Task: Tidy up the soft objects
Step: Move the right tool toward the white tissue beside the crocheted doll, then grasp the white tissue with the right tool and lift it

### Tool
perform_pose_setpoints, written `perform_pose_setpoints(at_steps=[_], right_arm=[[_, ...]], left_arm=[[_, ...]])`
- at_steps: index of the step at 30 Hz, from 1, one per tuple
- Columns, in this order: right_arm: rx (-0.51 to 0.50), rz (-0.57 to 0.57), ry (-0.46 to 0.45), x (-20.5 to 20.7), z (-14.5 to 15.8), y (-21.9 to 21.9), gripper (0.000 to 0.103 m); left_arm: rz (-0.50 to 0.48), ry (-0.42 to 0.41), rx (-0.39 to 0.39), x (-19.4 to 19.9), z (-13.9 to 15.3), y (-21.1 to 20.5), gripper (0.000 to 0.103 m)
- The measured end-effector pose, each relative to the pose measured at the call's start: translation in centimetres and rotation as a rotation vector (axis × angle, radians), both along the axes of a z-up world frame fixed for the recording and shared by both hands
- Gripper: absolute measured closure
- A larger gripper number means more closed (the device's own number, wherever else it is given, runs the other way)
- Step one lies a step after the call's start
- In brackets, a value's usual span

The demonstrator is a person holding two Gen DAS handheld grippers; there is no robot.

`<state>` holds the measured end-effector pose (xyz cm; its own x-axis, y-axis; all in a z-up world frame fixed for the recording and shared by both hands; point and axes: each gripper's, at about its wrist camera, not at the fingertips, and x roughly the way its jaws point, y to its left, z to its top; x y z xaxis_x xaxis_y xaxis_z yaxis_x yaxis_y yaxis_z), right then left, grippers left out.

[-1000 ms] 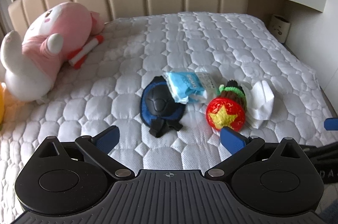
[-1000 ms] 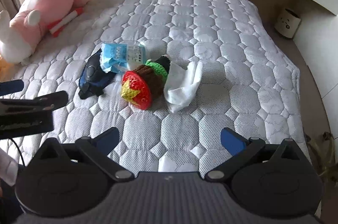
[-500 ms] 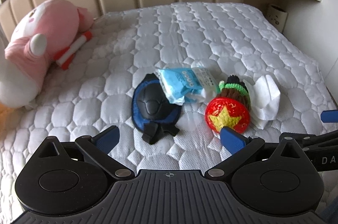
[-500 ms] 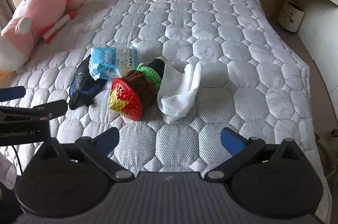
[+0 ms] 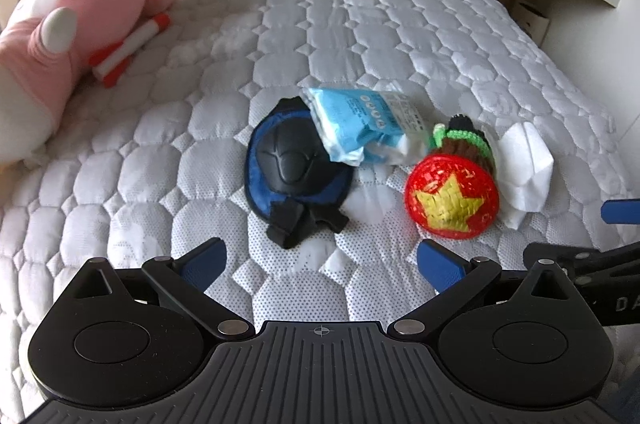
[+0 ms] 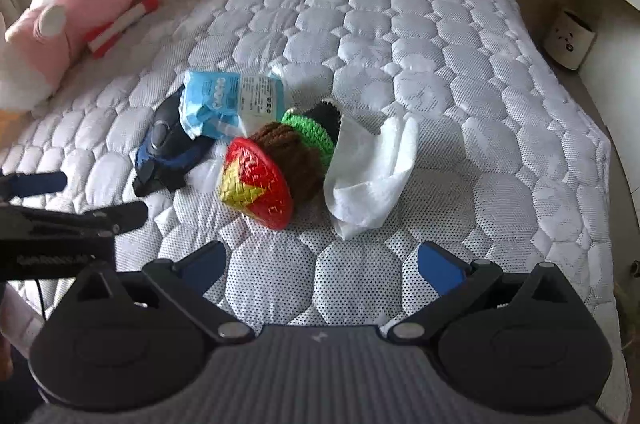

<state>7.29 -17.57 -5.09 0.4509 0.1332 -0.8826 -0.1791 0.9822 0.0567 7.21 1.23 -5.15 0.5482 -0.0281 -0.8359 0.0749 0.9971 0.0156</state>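
I hold my left gripper (image 5: pixel 320 260) and right gripper (image 6: pixel 320 260) spread wide and empty above the mattress (image 6: pixel 440 44), short of the heap mid-bed. The tissue pack (image 5: pixel 360 122) overlaps the knee pad (image 5: pixel 288 164), so lifting either may drag its neighbour, and the crocheted toy (image 6: pixel 276 156) touches the white cloth (image 6: pixel 372 160). Open quilt lies behind; the right edge is near

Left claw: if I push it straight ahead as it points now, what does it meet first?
Most likely the blue and black knee pad, its black strap end nearest. The left claw is open and centred on it; depth is hard to judge.
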Motion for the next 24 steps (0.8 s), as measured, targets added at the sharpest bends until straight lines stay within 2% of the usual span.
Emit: perform_pose_setpoints(at_steps=[11,16,19,24], right_arm=[[-0.070,0.012,0.113,2.7,-4.0,0.3,0.000],[-0.065,-0.036,0.160,4.6,-6.0,0.3,0.000],[-0.089,-0.069,0.204,5.6,-7.6,0.5,0.000],[-0.089,-0.079,0.198,5.9,-8.4,0.8,0.000]], left_arm=[[0.033,0.036,-0.035,1.0,-1.3,1.9,0.000],[0.035,0.040,-0.038,1.4,-1.7,2.4,0.000],[0.037,0.051,-0.066,1.6,-2.1,2.9,0.000],[0.004,0.060,-0.133,1.6,-3.1,3.3,0.000]])
